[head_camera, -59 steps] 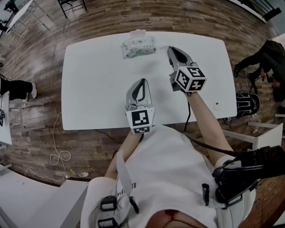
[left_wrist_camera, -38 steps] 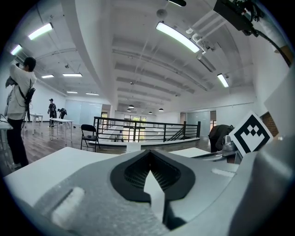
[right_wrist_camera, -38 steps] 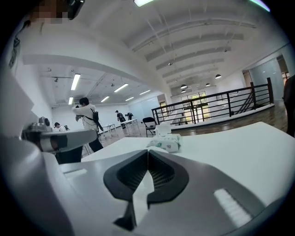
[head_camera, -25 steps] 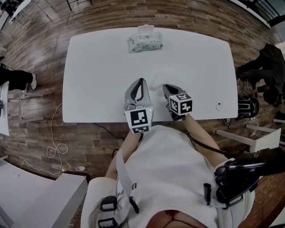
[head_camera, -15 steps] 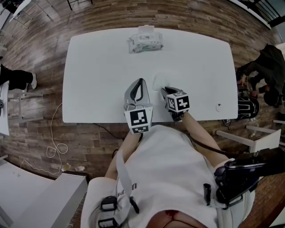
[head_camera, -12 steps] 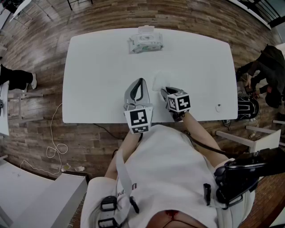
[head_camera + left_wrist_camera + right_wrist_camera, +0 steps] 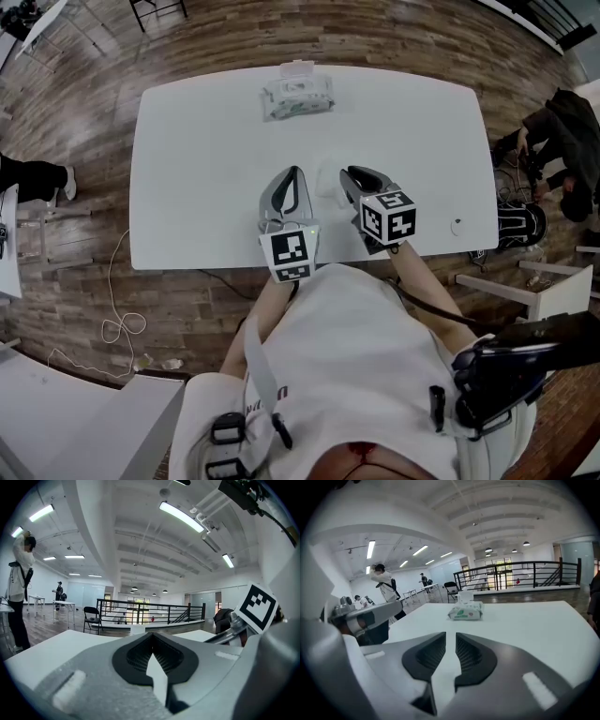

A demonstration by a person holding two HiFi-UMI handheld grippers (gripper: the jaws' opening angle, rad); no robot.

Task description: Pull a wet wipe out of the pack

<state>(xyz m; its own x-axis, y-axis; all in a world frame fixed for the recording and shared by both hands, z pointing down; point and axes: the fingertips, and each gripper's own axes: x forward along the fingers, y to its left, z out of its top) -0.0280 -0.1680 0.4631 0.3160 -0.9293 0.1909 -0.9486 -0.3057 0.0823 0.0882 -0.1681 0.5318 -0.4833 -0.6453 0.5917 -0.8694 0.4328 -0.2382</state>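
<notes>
Nearest the person, the left gripper (image 7: 151,635) rests low over the near edge of the white table (image 7: 187,169). Its jaws are closed tip to tip, and only bare tabletop shows through the hollow behind the tips, so it holds nothing. Just beside it, the right gripper (image 7: 450,638) hangs a little above the table and points down at a slant. Its jaws have just sprung apart and then narrowed a little. They now stand a slit apart, with nothing between them.

Just beyond the tips of the two grippers, a faint pale sheet lies flat on the table. It is most likely the wet wipe (image 7: 325,181), though it hardly stands out from the white surface. It touches neither gripper.

Well apart from all this, at the far edge of the table, sits the pack (image 7: 298,97). Its flap lid (image 7: 296,68) stands up, and whether another wipe pokes from the opening is too small to tell.

As things lie, the pull itself looks done: one wipe is out of the pack, laid down near the person and let go. Little seems left beyond drawing the right gripper clear. The open lid is the one loose end, and the task does not ask for it to be closed.
</notes>
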